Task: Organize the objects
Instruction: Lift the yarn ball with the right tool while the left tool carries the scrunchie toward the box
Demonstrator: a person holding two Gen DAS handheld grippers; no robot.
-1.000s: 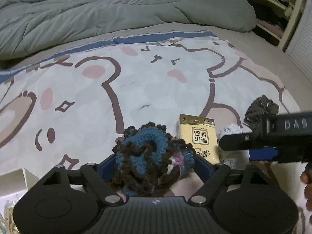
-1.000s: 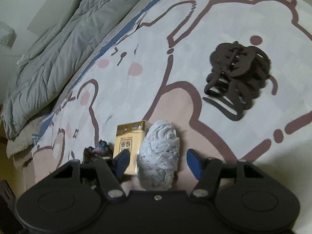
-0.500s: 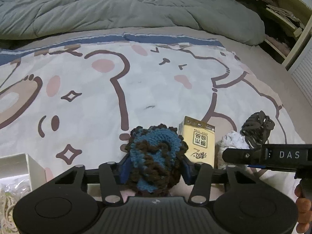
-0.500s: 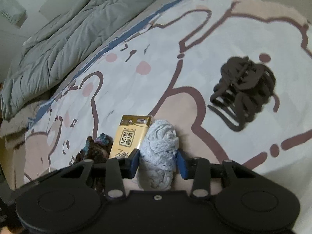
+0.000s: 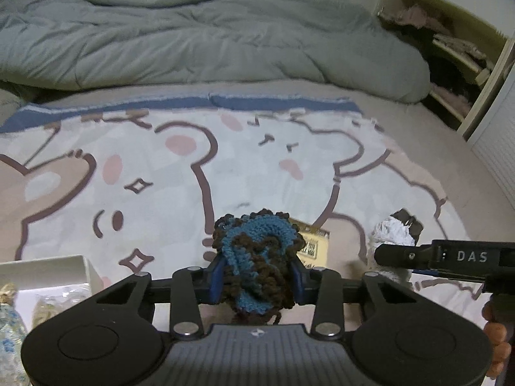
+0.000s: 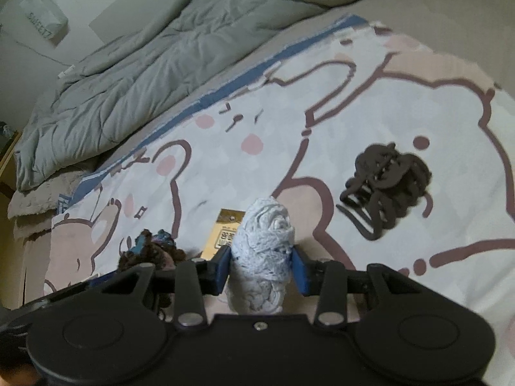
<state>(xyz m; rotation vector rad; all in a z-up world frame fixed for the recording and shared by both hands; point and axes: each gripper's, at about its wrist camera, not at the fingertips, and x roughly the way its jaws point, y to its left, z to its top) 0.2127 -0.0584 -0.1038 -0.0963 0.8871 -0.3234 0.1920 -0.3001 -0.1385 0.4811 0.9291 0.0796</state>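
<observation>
A blue and brown crocheted scrunchie [image 5: 257,257] is squeezed between the blue pads of my left gripper [image 5: 257,281], which is shut on it and holds it above the bear-print blanket. My right gripper [image 6: 261,268] is shut on a pale grey-white knitted scrunchie [image 6: 264,247], also off the blanket. That white scrunchie [image 5: 391,234] and the right gripper's black body show at the right of the left wrist view. The blue scrunchie [image 6: 151,247] appears at the lower left of the right wrist view. A yellow carton [image 6: 225,234] lies flat on the blanket between them.
A dark brown hair claw clip [image 6: 386,180] lies on the blanket to the right. A white box [image 5: 48,276] with packets in it sits at the left. A grey-green duvet [image 5: 193,38] is bunched across the back. Shelves [image 5: 457,51] stand at the far right.
Both grippers closed on their scrunchies and lifted them off the blanket. The yellow carton stayed where it lay and now sits farther below in both views.
</observation>
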